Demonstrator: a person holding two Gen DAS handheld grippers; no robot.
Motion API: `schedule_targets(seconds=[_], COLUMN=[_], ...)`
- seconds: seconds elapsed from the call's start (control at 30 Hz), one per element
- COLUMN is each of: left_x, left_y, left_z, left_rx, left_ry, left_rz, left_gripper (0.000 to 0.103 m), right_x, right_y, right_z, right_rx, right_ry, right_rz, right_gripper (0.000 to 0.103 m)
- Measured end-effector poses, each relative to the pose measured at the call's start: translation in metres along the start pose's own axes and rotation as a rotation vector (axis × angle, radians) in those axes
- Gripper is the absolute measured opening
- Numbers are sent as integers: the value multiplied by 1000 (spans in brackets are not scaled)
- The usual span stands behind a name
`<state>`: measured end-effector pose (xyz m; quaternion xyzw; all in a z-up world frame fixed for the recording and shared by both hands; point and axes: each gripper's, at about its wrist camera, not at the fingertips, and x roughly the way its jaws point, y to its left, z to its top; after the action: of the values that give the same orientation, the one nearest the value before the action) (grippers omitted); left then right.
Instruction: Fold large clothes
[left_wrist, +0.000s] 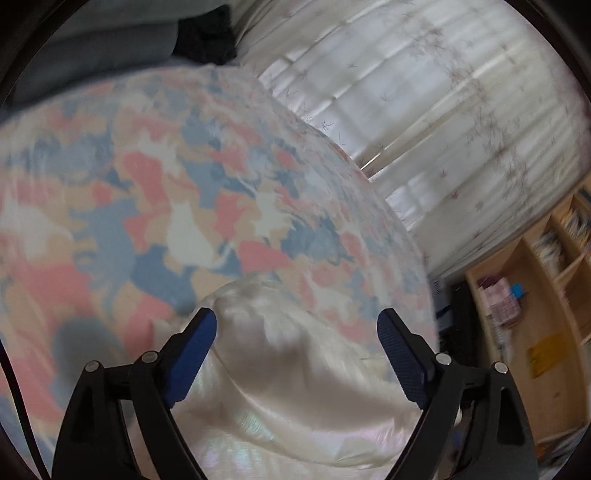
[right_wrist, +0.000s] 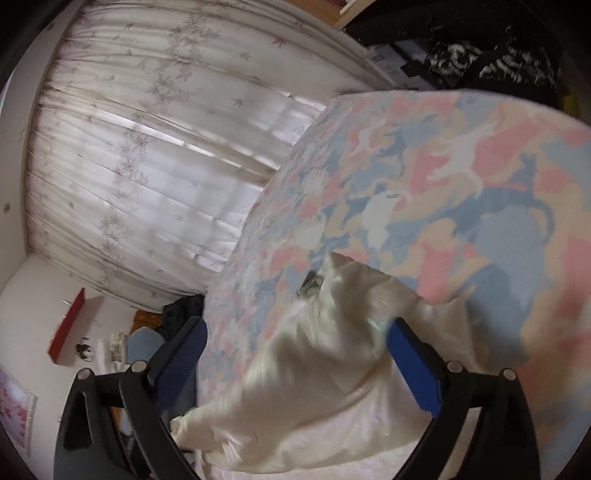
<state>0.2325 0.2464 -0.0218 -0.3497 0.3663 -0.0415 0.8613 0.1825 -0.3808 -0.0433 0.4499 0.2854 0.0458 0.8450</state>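
Lying bunched on the patterned bedspread, the white garment is framed between the spread fingers of the left gripper and right gripper, neither pinching it, both equally near.

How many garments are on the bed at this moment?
1. A single white satin garment lies bunched on the cat-print bedspread beneath the open left gripper and right gripper; neither is gripping it. More could be hidden outside both views.
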Motion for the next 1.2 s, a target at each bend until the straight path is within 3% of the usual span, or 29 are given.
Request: schedule_targets(seconds=[0.07,0.2,0.4,0.53,0.6,0.67,0.73,0.77,0.8,0.83,0.9,0.97,1.03,1.13,1.2], left_x=[5,28,86,112,123,134,138,137,136,134,127,117,107,105,116], left_y=[-2,4,23,33,39,47,55,56,54,50,33,11,-5,-26,-29], left_z=[-3,-16,-40,-40,-37,-36,-38,-40,-42,-44,-49,-52,-53,-57,-61], left_rx=[86,272,441,396,337,272,222,216,222,242,313,377,407,454,478], left_ry=[12,81,238,292,315,334,327,308,287,267,217,146,76,-19,-24], left_rz=[52,168,277,254,246,231,211,211,209,211,232,281,313,402,481], left_gripper=[88,88,88,90,101,102,102,97,81,72,32,19,15,15,17], right_x=[-2,1,35,70,86,106,116,116,115,112,105,95,82,69,73], right_y=[-2,-9,-38,-52,-55,-62,-69,-70,-69,-67,-59,-48,-32,-6,3], right_z=[1,2,3,2,-2,-8,-15,-18,-21,-24,-28,-30,-29,-27,-29], right_rx=[-39,-186,-292,-288,-283,-249,-231,-238,-253,-279,-326,-378,-412,-459,-499], right_ry=[-10,-11,98,199,237,301,300,282,267,247,215,175,108,-12,-53], right_rz=[-34,-194,-319,-313,-305,-266,-286,-291,-299,-314,-351,-379,-377,-395,-454], right_gripper=[98,98,98,98,98,98,97,93,83,77,51,33,19,18,18])
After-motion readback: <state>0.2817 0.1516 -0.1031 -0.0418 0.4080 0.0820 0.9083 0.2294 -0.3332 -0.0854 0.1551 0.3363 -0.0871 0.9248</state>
